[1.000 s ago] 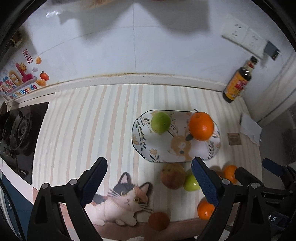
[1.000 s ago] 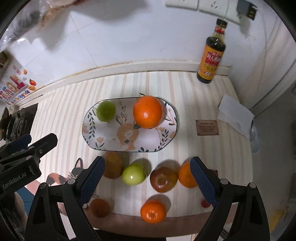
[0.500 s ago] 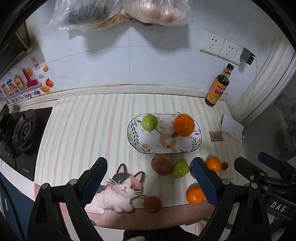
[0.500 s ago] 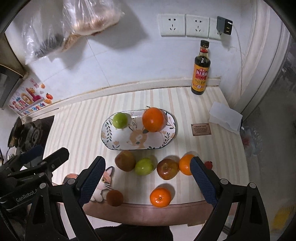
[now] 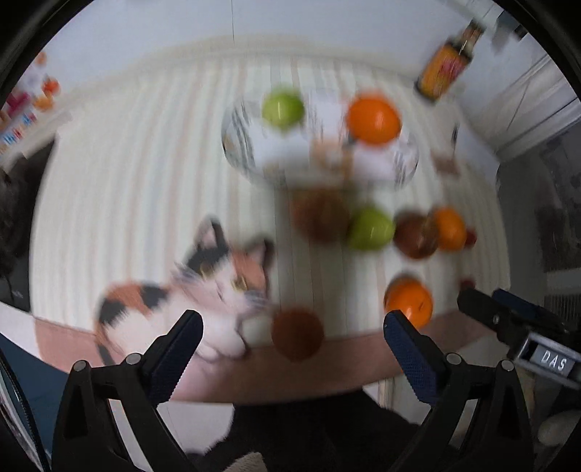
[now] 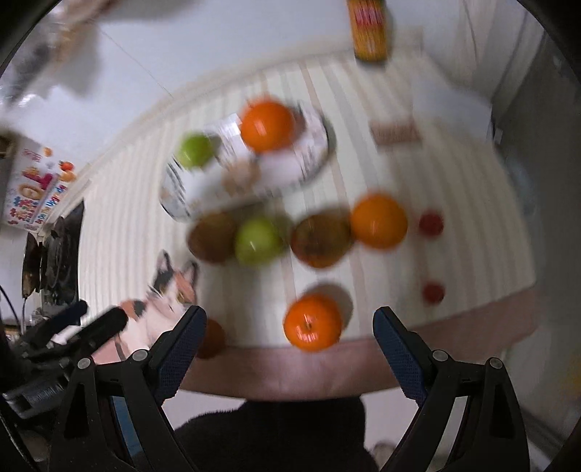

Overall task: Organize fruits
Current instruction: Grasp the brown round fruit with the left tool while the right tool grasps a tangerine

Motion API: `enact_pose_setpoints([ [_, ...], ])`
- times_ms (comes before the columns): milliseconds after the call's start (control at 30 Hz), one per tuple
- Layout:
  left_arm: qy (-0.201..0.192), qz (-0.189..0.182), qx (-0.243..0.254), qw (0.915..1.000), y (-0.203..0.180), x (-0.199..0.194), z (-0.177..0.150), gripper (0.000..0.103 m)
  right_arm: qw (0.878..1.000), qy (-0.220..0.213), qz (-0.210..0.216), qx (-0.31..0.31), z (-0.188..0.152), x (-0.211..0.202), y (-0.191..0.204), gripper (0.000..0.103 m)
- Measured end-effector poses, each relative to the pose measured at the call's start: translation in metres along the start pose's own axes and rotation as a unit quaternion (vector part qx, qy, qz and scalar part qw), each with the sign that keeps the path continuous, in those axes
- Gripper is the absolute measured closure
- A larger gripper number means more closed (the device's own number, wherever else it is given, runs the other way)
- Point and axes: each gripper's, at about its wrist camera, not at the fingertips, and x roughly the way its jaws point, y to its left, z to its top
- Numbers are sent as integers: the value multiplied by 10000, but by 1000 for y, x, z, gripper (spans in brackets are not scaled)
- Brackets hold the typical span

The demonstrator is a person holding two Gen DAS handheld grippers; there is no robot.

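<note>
Nearest, both grippers are seen empty above the table's front edge. The left gripper (image 5: 292, 330) has its jaws spread wide, just opened further, with nothing between the pads; the right gripper (image 6: 285, 328) is likewise held wide apart and clamps nothing.

Just beyond the left gripper a small brown fruit (image 5: 297, 333) is seen at the front edge, beside the cat picture (image 5: 189, 287) on the striped mat (image 5: 127, 181). A small orange (image 6: 312, 321) is seen just ahead of the right gripper, stem end up.

Farther back a row is laid out: a brown fruit (image 6: 212, 236), a green apple (image 6: 258, 239), a reddish-brown apple (image 6: 321, 239) and an orange (image 6: 379, 221), close together and perhaps touching. Two small red fruits (image 6: 431, 224) are seen to the right.

Behind the row an oval patterned plate (image 6: 174, 192) is set, long axis running side to side, with a green apple (image 6: 196, 150) and a large orange (image 6: 268, 125) already on it. A sauce bottle (image 6: 368, 29) is stood upright at the wall.

Both views are blurred. The fruits are judged firm, round, light and prone to rolling; no long axis is offered, so each is best taken across its widest middle, from above. Soft pressure is advised, since bruising is likely.
</note>
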Motion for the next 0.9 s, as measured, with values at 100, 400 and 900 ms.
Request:
enact_pose_setpoints([
  [100, 492, -107, -156, 9986, 3, 34, -5, 1, 9990, 412, 25, 171, -6, 34, -14, 8],
  [400, 1215, -531, -700, 9887, 13, 90, -8, 11, 9939, 1007, 109, 424, -10, 92, -30, 8],
  [900, 1116, -503, -552, 9909, -1, 109, -4, 51, 9926, 1165, -7, 338, -4, 117, -25, 36],
])
